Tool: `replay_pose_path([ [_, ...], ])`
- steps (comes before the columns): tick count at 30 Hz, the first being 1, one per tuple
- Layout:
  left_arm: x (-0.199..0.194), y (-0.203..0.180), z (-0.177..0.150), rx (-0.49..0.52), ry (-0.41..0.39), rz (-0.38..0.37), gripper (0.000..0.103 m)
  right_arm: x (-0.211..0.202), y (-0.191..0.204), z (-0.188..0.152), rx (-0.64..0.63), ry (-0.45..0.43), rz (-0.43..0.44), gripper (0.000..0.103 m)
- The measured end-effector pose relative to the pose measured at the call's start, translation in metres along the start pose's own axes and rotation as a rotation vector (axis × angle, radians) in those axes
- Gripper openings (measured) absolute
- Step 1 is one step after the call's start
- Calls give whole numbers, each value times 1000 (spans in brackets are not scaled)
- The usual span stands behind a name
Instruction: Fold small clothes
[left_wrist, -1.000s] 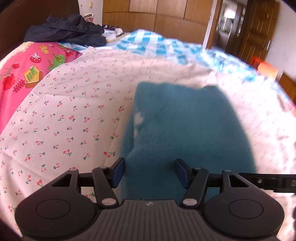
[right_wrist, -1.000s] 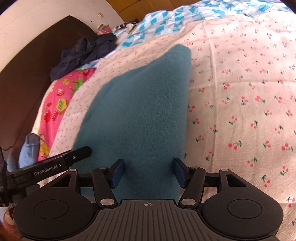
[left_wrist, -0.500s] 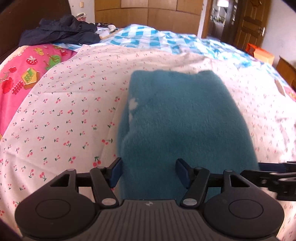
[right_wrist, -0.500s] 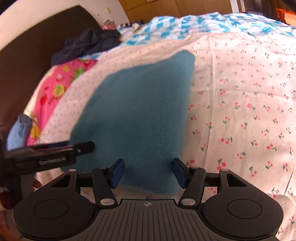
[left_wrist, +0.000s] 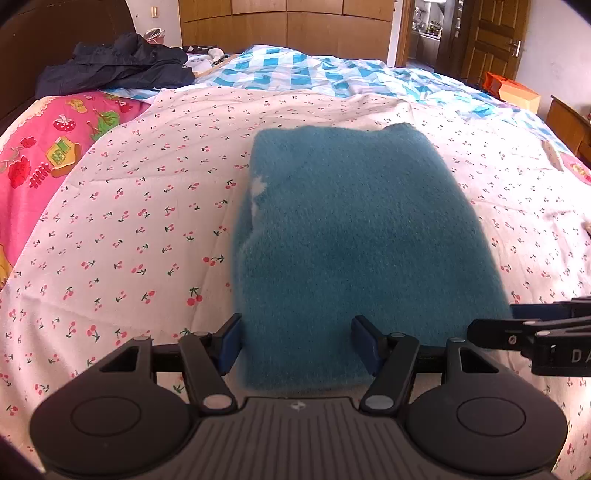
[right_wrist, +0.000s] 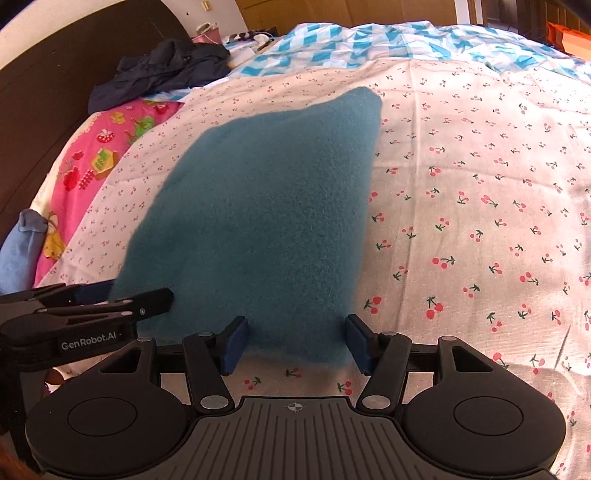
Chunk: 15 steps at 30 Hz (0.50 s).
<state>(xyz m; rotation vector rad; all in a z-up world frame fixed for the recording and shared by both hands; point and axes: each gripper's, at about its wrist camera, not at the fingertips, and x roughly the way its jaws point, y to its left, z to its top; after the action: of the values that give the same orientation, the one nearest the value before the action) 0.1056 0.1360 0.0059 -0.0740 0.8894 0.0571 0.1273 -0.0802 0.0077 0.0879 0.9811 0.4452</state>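
A teal fleece garment (left_wrist: 354, 236) lies folded flat on the cherry-print sheet (left_wrist: 147, 221); it also shows in the right wrist view (right_wrist: 258, 206). My left gripper (left_wrist: 297, 345) is open and empty, its blue pads standing either side of the garment's near left corner. My right gripper (right_wrist: 295, 341) is open and empty over the garment's near right corner. Each gripper shows in the other's view: the right gripper (left_wrist: 535, 332) at the right edge, the left gripper (right_wrist: 92, 314) at the left.
A dark jacket (left_wrist: 114, 66) lies at the head of the bed by the dark headboard (right_wrist: 55, 85). A pink cartoon blanket (left_wrist: 40, 162) is on the left, a blue checked quilt (left_wrist: 332, 74) behind. A blue cloth (right_wrist: 22, 247) lies at the bed's left edge.
Both grippers have pulled back toward me and risen a little; the garment's near edge now sits between the open fingers instead of under them. The garment lies still.
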Motion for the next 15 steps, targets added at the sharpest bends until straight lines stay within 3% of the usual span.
replay_pose_path([
  [15,-17,-11,-12,39,-4,29,67,-19,17,-10,-38,-16,20,58],
])
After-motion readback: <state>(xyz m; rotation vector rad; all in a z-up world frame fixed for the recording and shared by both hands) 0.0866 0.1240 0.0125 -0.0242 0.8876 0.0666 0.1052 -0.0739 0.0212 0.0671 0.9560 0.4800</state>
